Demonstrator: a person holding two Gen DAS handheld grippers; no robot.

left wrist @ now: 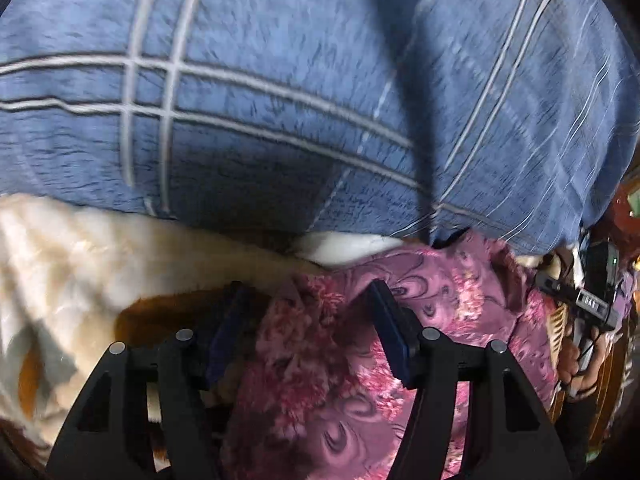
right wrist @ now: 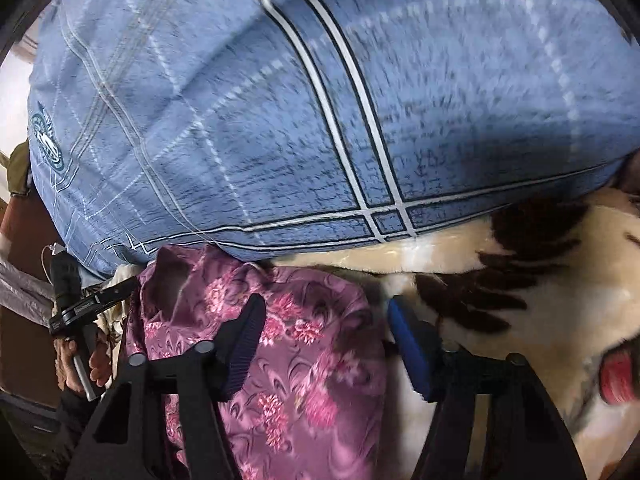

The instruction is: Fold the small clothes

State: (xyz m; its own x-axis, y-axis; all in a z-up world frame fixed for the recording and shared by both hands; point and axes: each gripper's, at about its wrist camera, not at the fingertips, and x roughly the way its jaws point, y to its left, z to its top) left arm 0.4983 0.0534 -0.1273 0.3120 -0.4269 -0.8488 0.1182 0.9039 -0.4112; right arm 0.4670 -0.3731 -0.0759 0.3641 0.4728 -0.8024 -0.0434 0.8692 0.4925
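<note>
The pink floral cloth (left wrist: 320, 360) lies rumpled on the cream blanket (left wrist: 80, 248), just in front of the blue pillow (left wrist: 280, 80). Your left gripper (left wrist: 308, 320) and right gripper (right wrist: 324, 332) both stand apart, empty, over it. Expect thin, light, slippery fabric; pinch each side at a hem edge, not the loose middle
</note>
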